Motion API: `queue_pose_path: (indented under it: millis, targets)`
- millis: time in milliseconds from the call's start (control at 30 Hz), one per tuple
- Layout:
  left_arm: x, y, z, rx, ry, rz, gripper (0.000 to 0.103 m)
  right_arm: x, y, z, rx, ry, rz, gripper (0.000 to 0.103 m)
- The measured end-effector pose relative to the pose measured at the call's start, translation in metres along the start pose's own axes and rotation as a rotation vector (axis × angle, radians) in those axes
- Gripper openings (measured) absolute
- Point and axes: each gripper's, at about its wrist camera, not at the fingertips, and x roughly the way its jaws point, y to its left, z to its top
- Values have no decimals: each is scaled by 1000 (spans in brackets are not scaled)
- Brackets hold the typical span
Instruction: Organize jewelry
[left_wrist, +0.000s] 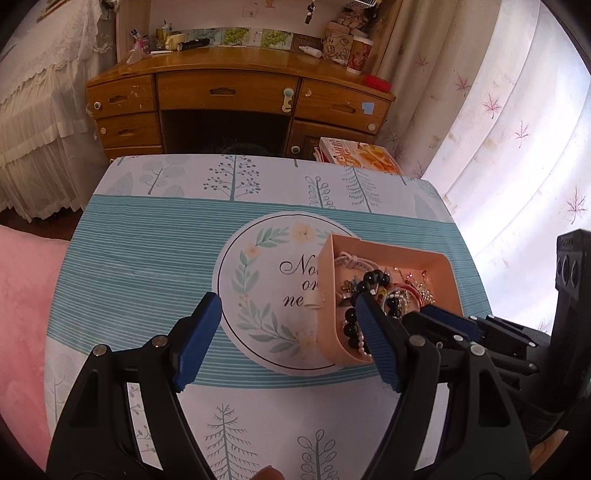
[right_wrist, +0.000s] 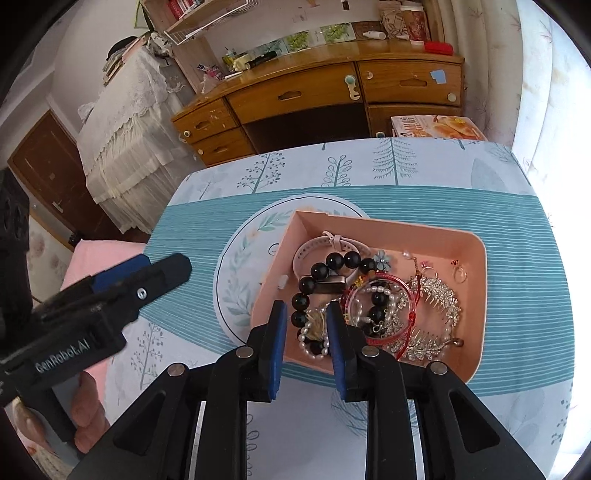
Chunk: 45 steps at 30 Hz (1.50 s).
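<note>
A pink tray (right_wrist: 476, 288) sits on the table and holds a heap of jewelry: a black bead bracelet (right_wrist: 321, 273), a white watch strap (right_wrist: 314, 247), a red bangle (right_wrist: 402, 295), a pearl bracelet (right_wrist: 314, 347), a rhinestone hair comb (right_wrist: 439, 306) and small rings. My right gripper (right_wrist: 306, 325) hovers over the tray's near left corner, jaws partly open with a narrow gap, nothing held. My left gripper (left_wrist: 288, 328) is wide open above the tablecloth, left of the tray (left_wrist: 406, 251); its right finger (left_wrist: 373, 332) overlaps the tray's near edge. The left gripper also shows in the right wrist view (right_wrist: 147, 273).
The table wears a blue and white tree-print cloth (left_wrist: 147, 251) with a round printed emblem (left_wrist: 258, 280). A wooden desk (left_wrist: 229, 92) with drawers stands beyond. A box (left_wrist: 362, 155) sits by the far right corner. Curtains (left_wrist: 498, 110) hang right; a pink cushion (left_wrist: 22, 295) lies left.
</note>
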Motion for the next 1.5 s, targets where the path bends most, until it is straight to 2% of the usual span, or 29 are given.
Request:
queue_pose_path:
  millis: [67, 333, 700, 867, 933, 1100, 1267, 1333, 1500]
  targets:
    - [-2, -2, -3, 7, 1, 3, 73, -2, -1, -1, 8, -10, 7, 27]
    - [-23, -11, -12, 34, -23, 8, 73, -27, 2, -10, 15, -48, -4, 28]
    - [-77, -33, -45, 112, -89, 32, 73, -79, 10, -43, -11, -119, -48, 28]
    - [-105, -42, -79, 144, -109, 38, 73, -111, 18, -79, -27, -177, -96, 28]
    - [-113, -44, -94, 148, -114, 51, 73, -123, 22, -101, -25, -196, -116, 35]
    - [-131, -44, -135, 107, -105, 58, 73, -143, 31, -157, 14, -215, -172, 36]
    - [-144, -49, -178, 86, -112, 97, 76, -158, 41, -204, 24, -235, -203, 39]
    - [-148, -49, -192, 67, -112, 107, 77, -162, 44, -217, 27, -241, -198, 49]
    - [-153, -50, -214, 35, -108, 147, 77, -173, 51, -240, 28, -264, -210, 51]
